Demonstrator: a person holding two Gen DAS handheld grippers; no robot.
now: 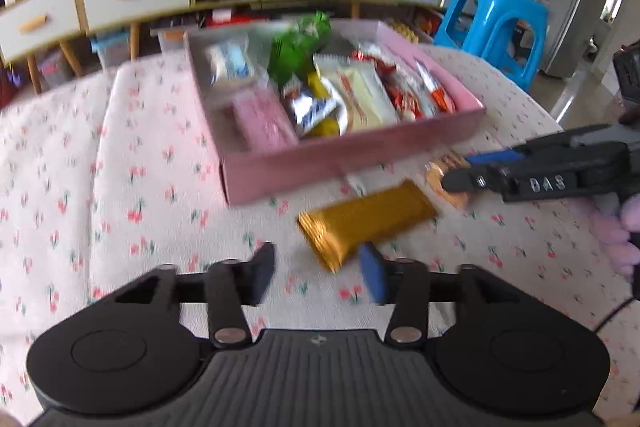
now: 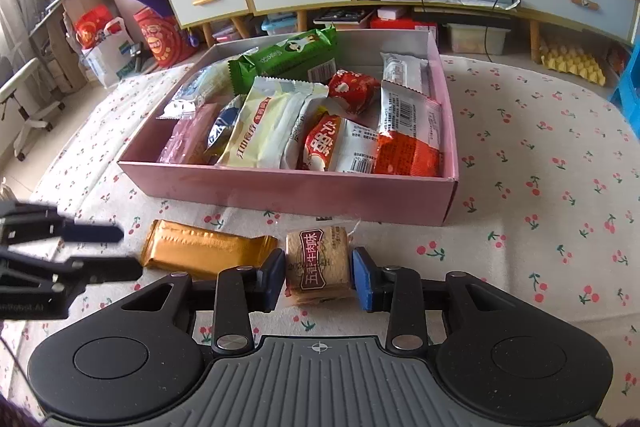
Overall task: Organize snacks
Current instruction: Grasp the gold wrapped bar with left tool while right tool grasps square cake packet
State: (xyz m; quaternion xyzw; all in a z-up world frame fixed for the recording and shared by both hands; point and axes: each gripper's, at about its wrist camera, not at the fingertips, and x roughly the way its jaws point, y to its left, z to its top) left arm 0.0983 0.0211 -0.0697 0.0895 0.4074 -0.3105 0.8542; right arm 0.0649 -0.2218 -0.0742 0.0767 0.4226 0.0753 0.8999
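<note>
Pinching a tan square biscuit pack (image 2: 319,265), maroon label reading 五香牛肉味, the right gripper (image 2: 319,277) presses both pads on it, just before the pink box (image 2: 288,187). Left gripper (image 1: 316,273) spread, empty, beside a gold bar (image 1: 366,223) on the cherry-print cloth (image 2: 520,219).

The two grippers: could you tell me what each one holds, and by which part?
The right gripper clamps the small square biscuit pack by its two sides; the left gripper holds nothing.
</note>
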